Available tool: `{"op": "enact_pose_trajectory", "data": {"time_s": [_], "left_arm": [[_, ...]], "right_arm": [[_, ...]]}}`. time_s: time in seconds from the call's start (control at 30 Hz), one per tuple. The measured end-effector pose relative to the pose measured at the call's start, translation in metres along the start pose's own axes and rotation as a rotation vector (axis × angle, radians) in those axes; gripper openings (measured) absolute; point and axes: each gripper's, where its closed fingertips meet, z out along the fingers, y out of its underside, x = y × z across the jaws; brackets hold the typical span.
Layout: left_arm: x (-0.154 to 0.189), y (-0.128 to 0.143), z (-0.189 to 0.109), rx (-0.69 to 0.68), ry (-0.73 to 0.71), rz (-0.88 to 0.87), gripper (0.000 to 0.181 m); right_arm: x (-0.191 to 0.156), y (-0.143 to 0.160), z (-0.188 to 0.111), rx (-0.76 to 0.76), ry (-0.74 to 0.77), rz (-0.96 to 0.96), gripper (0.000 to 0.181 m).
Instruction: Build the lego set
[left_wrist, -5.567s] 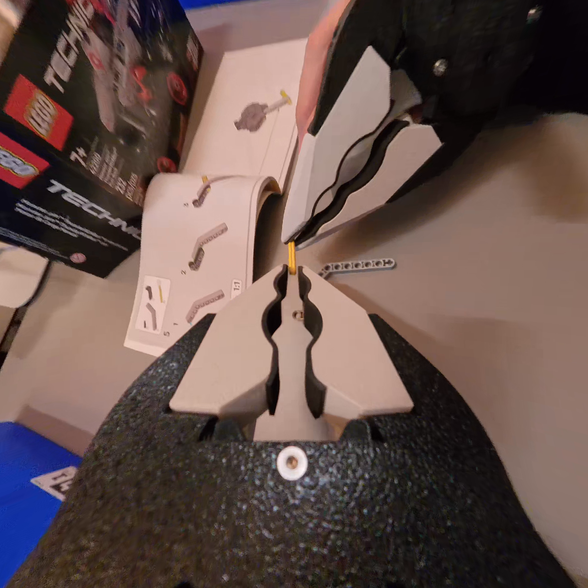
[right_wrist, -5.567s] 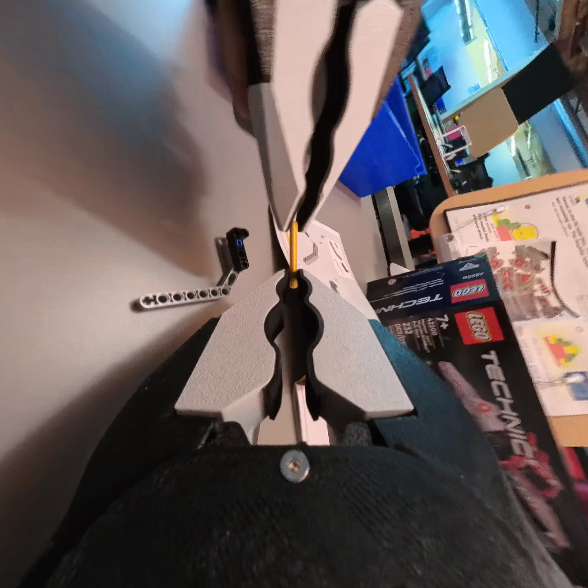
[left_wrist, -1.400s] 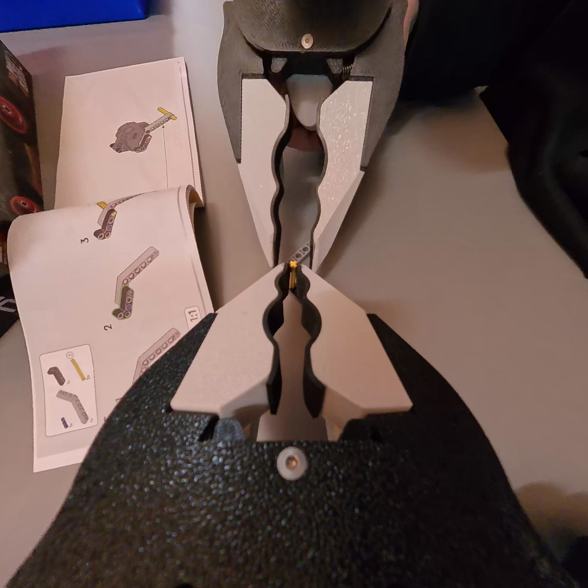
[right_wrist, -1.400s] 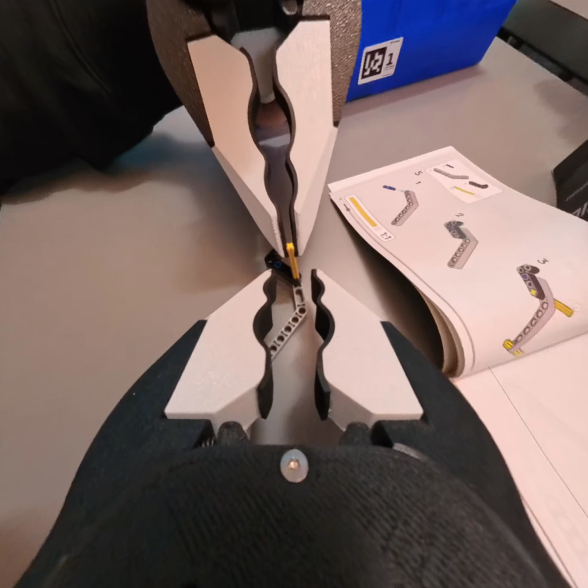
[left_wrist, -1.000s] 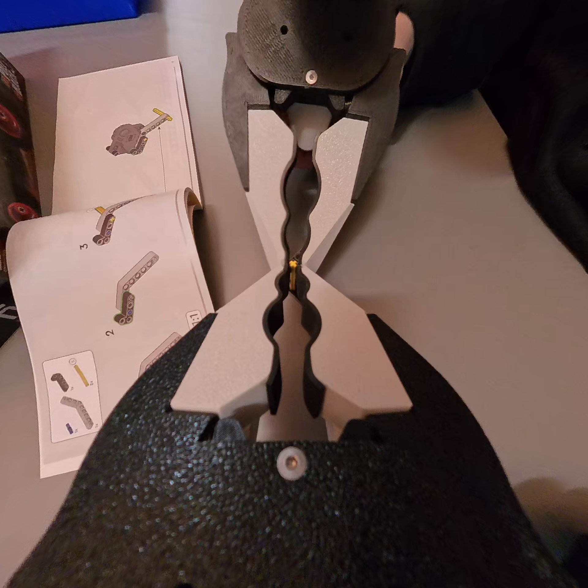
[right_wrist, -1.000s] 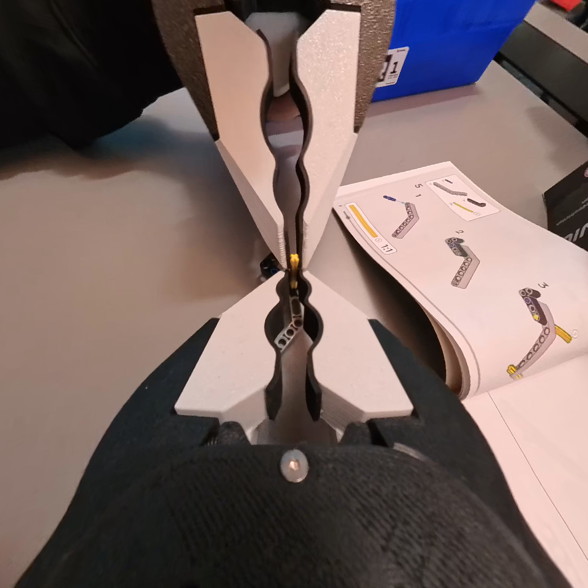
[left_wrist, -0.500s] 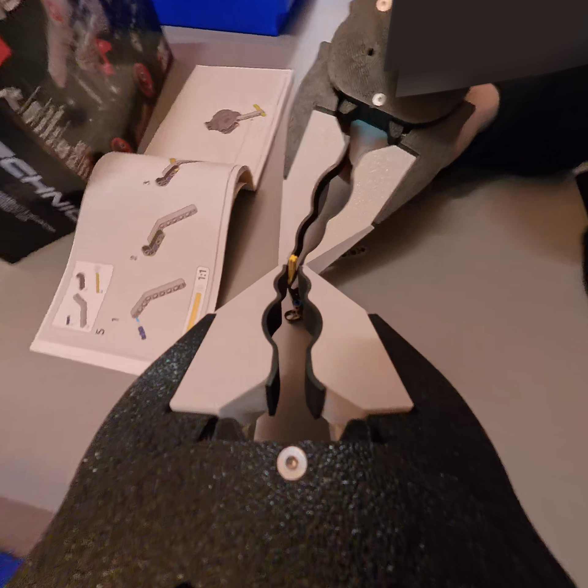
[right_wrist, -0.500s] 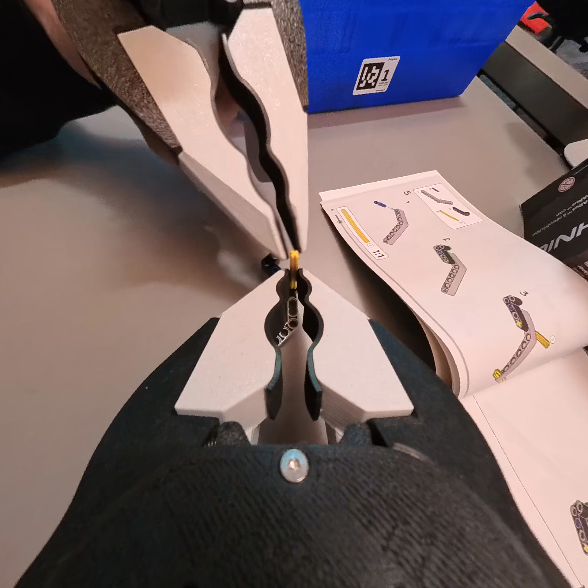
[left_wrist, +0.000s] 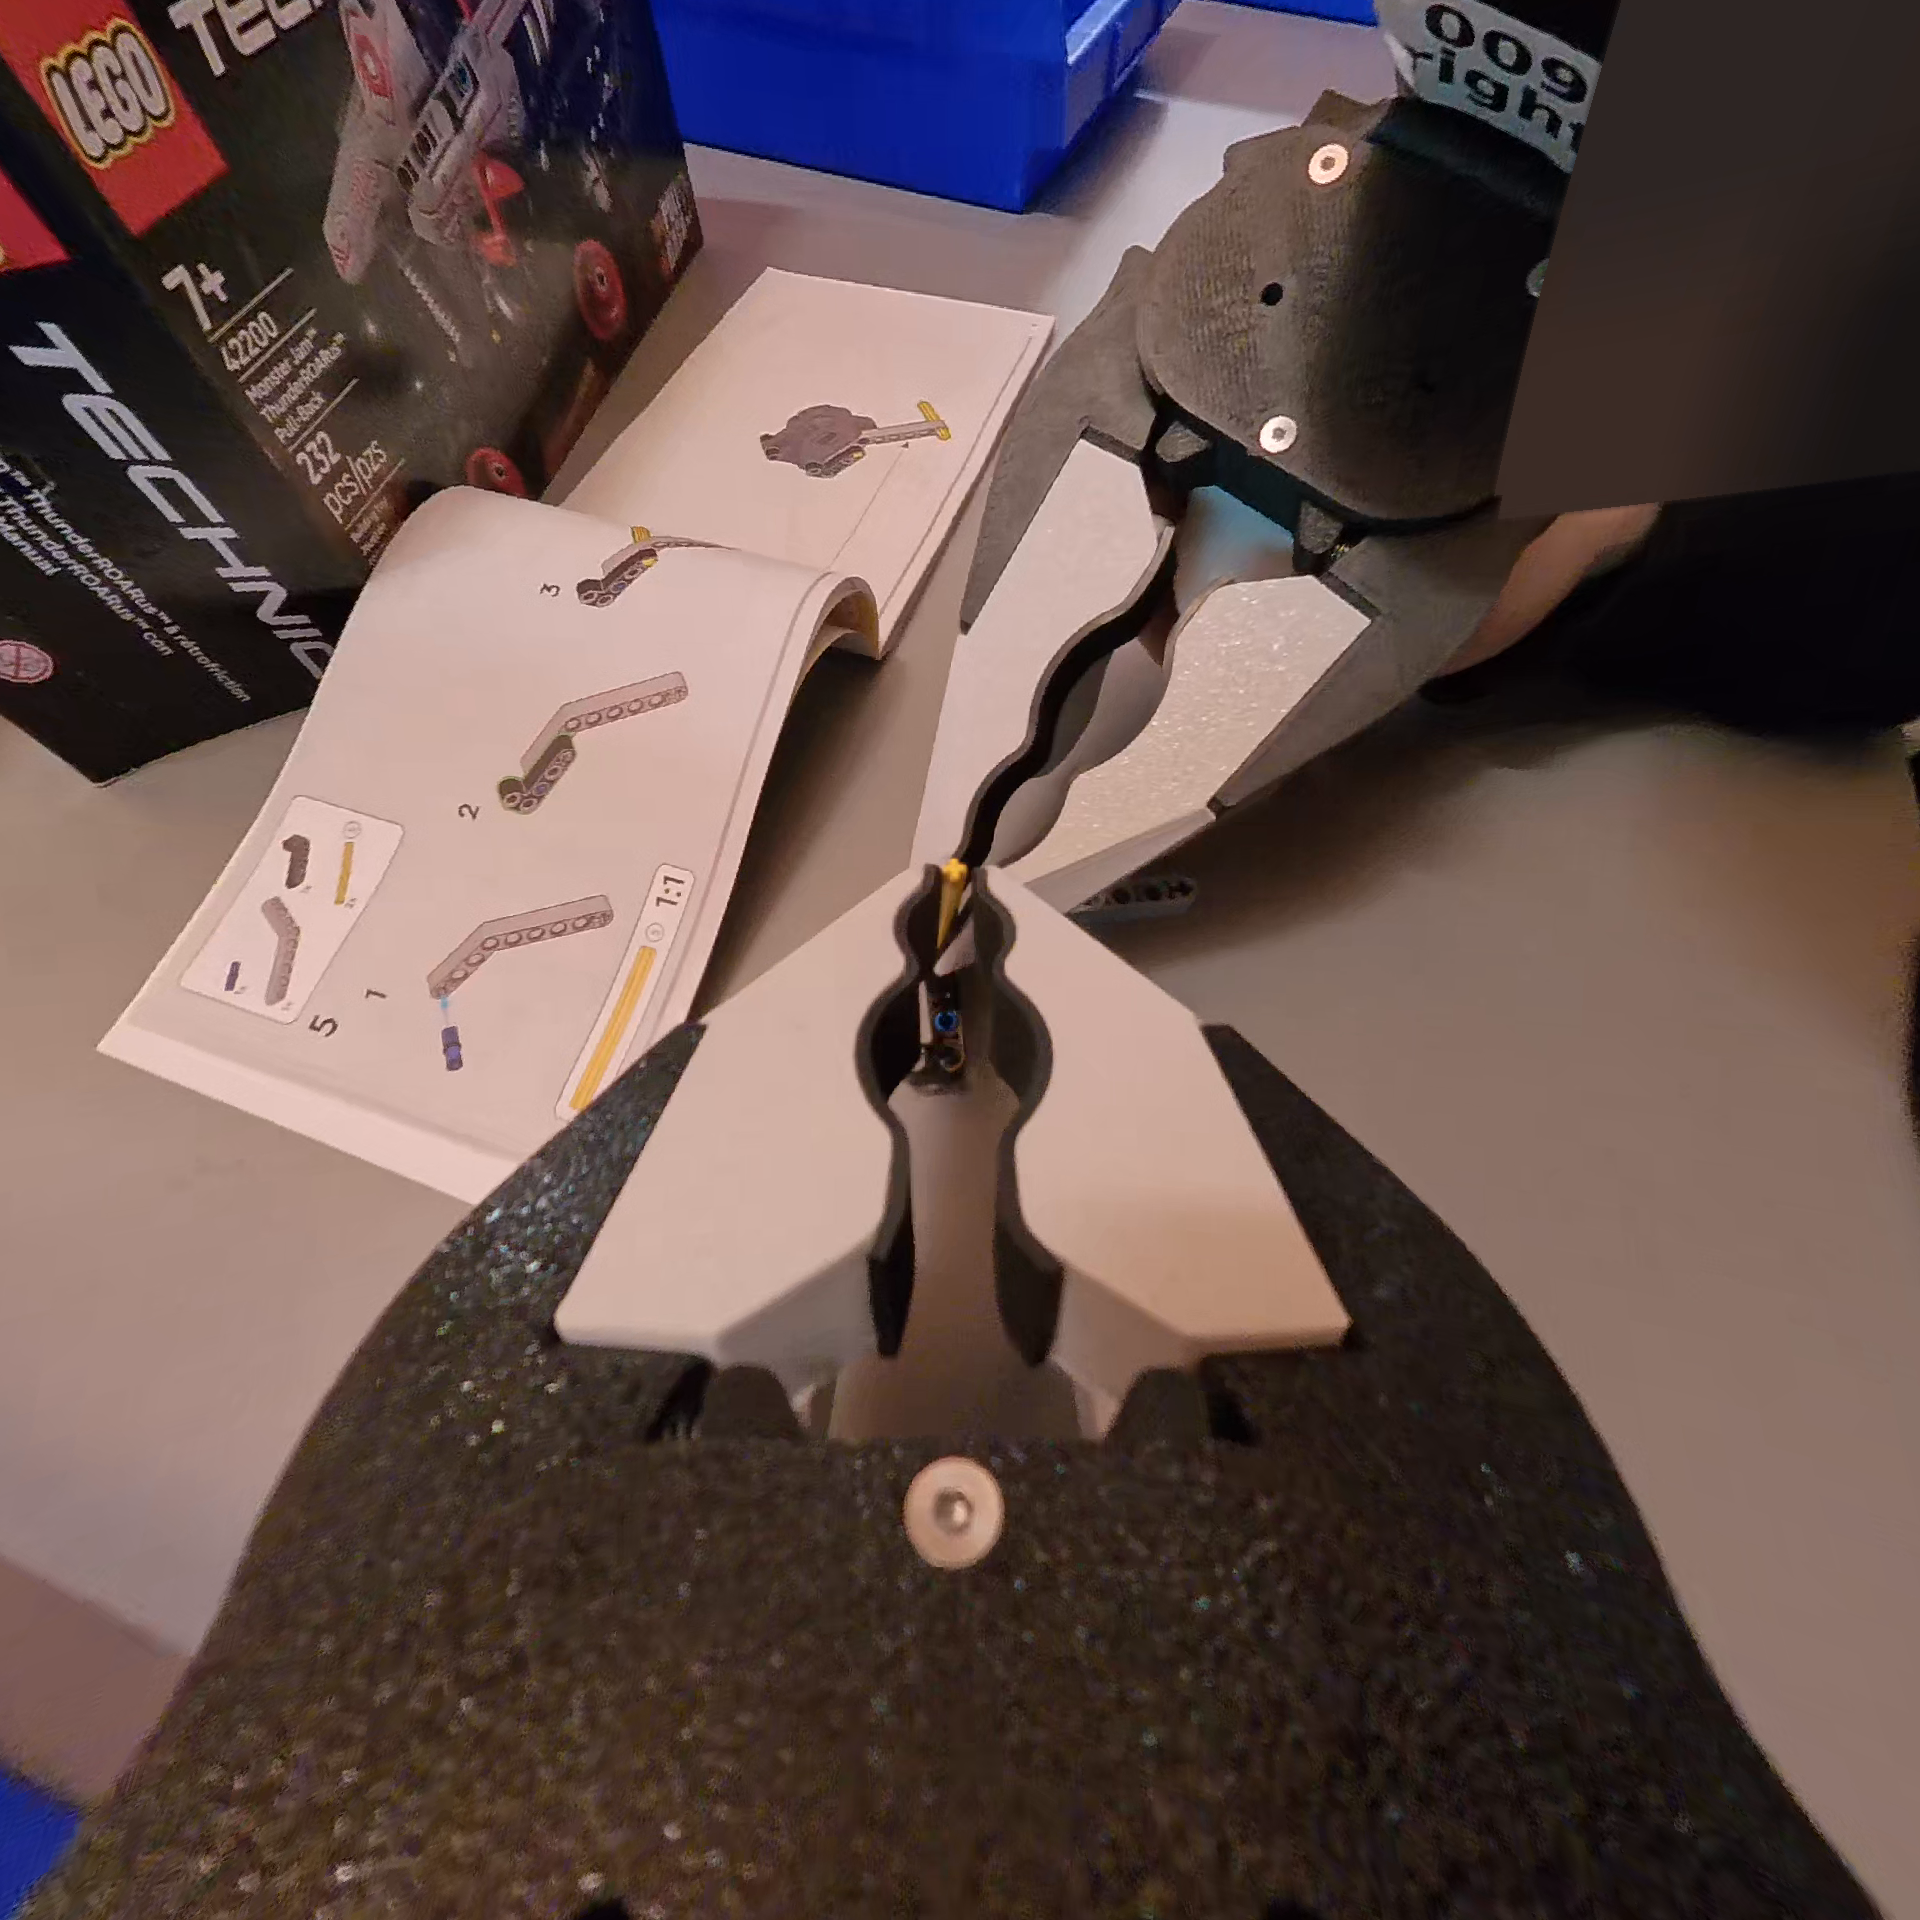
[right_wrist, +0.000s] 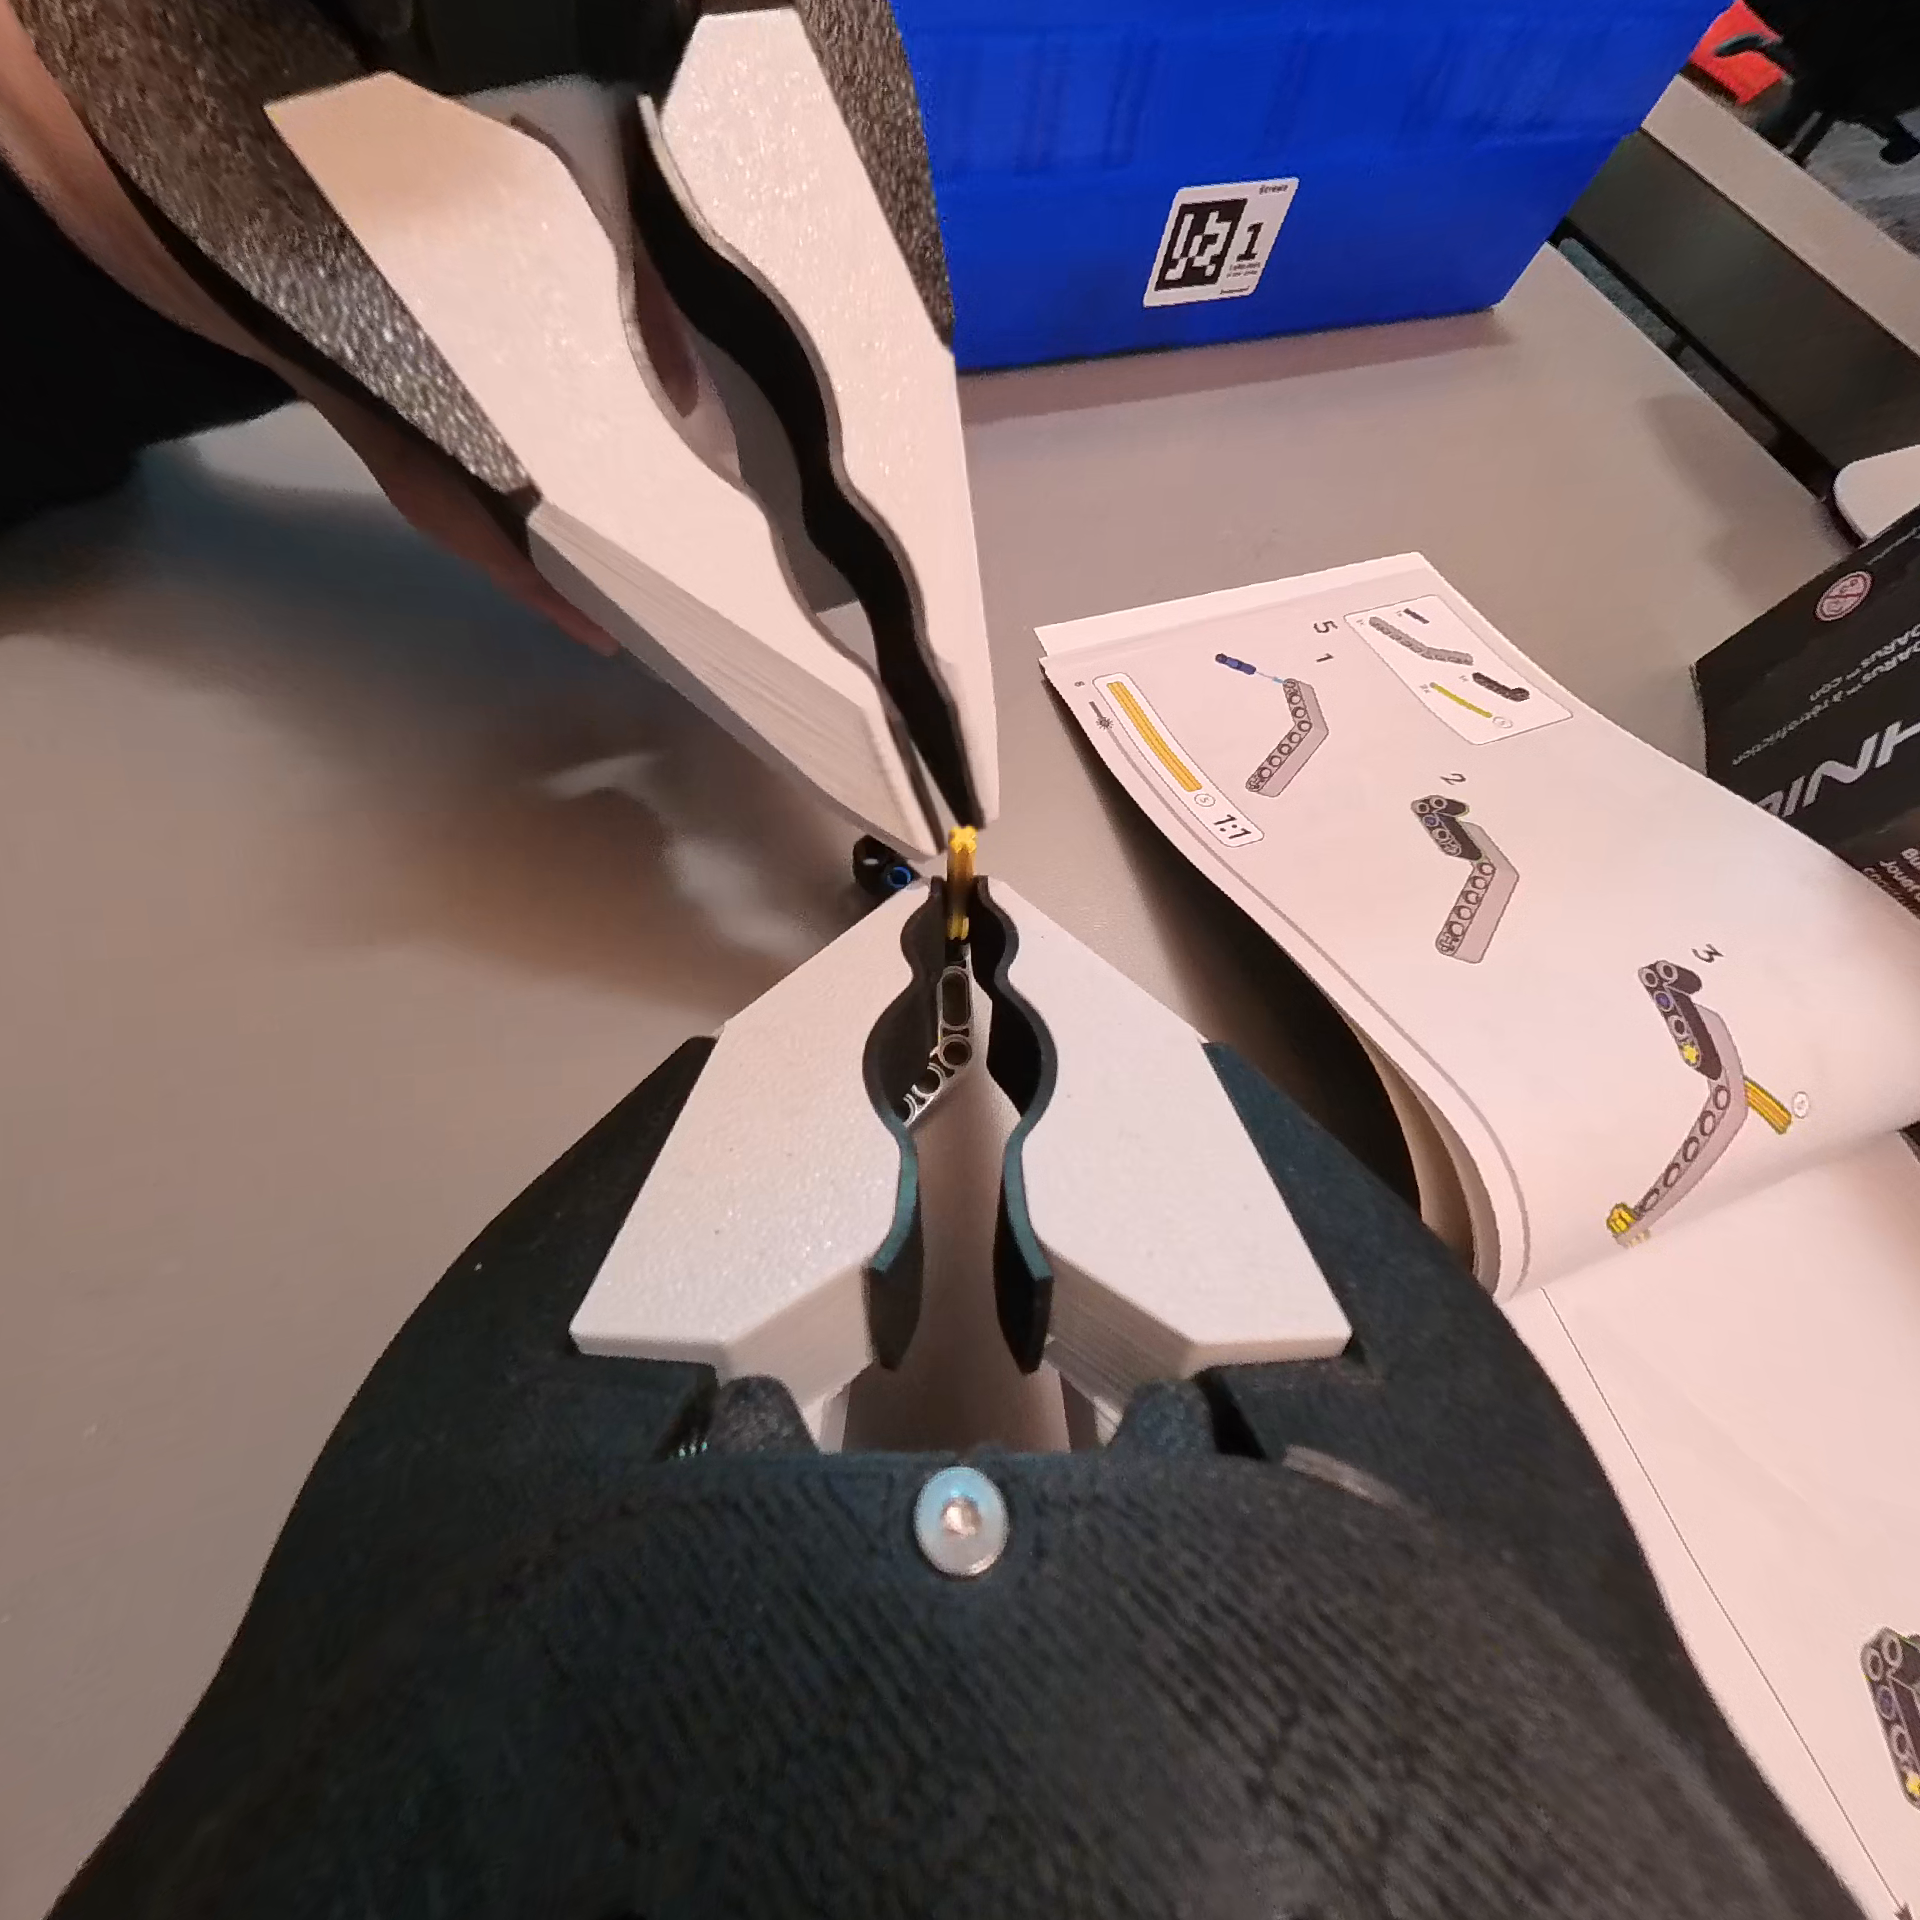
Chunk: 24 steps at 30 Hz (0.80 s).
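We see the left gripper (left_wrist: 951, 894) and right gripper (right_wrist: 961, 894) tip to tip above the desk (left_wrist: 1558, 1039), both fingers closed on the yellow axle (left_wrist: 948, 900); the booklet (left_wrist: 540, 831) lies at 10 o'clock.

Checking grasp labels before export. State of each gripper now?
Left gripper: shut on the yellow axle.
Right gripper: shut on the grey beam, where the axle passes through.
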Motion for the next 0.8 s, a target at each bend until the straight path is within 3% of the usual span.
{"op": "enact_pose_trajectory", "data": {"time_s": [0.03, 0.27, 0.43, 0.53, 0.8], "left_arm": [[-0.001, 0.000, 0.002, -0.004, -0.013, 0.001, 0.002], [-0.003, 0.003, 0.004, -0.050, -0.065, 0.057, 0.001], [-0.002, 0.003, 0.004, -0.031, -0.024, 0.023, 0.001], [-0.003, 0.004, 0.003, -0.031, -0.004, 0.020, 0.001], [-0.001, 0.003, 0.005, -0.046, 0.070, 0.070, 0.001]], "right_arm": [[0.000, 0.000, 0.000, 0.000, 0.000, 0.002, 0.003], [0.000, 0.000, 0.000, -0.001, -0.008, 0.015, 0.003], [0.000, 0.001, -0.001, 0.000, -0.029, -0.018, 0.003], [0.004, 0.003, -0.009, -0.002, -0.037, -0.056, 0.015], [0.006, -0.006, -0.023, 0.072, -0.194, 0.026, 0.009]]}}
